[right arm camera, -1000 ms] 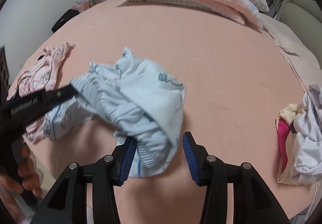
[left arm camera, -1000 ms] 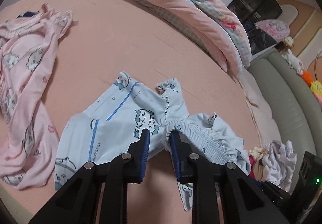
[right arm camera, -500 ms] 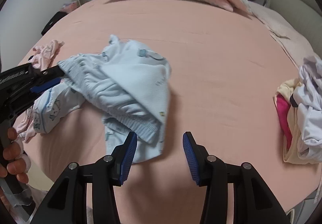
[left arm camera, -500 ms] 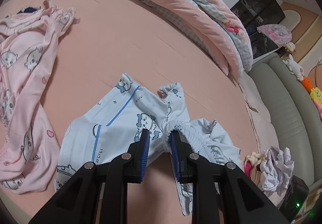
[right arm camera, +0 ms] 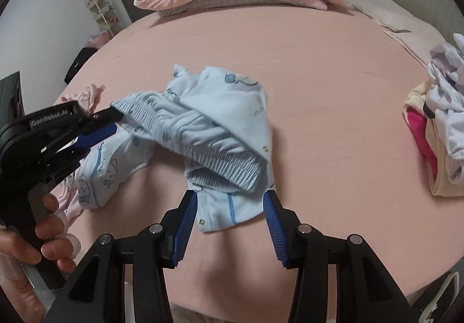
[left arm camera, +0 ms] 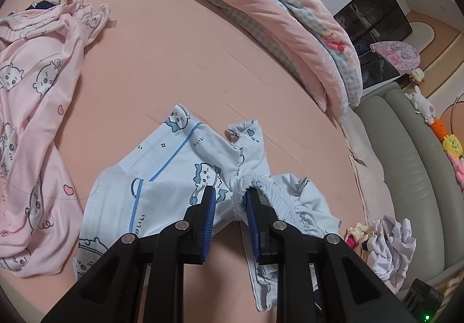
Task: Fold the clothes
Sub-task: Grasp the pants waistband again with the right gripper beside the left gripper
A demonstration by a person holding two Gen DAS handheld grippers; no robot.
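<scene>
Between the right hand-held gripper [right arm camera: 230,207] tips lie blue pyjama trousers [right arm camera: 208,123].

Pink-sheeted bed [left arm camera: 179,62] bearing light blue pyjama pants [left arm camera: 185,166], pink pyjamas [left arm camera: 32,96], folded pink quilt [left arm camera: 278,4], crumpled clothes pile [right arm camera: 438,134]
</scene>
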